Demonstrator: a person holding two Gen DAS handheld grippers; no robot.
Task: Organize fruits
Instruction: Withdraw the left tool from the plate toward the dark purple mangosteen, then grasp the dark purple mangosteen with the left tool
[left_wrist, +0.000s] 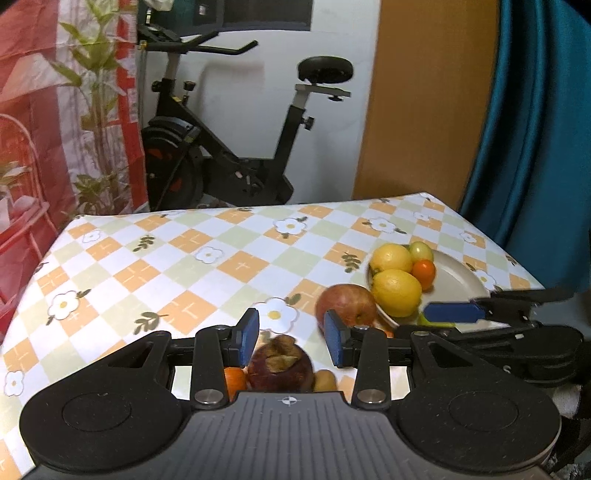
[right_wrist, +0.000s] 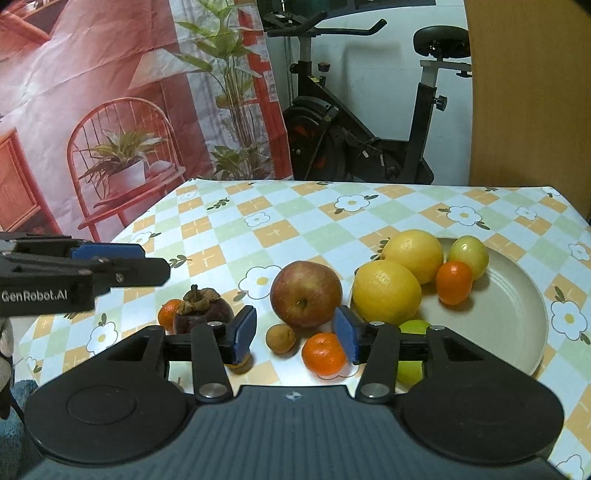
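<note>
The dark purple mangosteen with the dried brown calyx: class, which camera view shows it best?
The right wrist view: the dark purple mangosteen sits whole on the tablecloth, barely covered. In the left wrist view it lies blurred, close under the open left tool.

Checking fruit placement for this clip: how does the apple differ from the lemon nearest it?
The apple is red with yellowish patches; the near lemon is plain yellow. The apple rests on the tablecloth outside the plate, while the lemon lies at the plate's left rim. The apple is rounder, with a stem dimple facing the right wrist camera; the lemon is more oval. Both are similar in size and free of either gripper's fingers.
</note>
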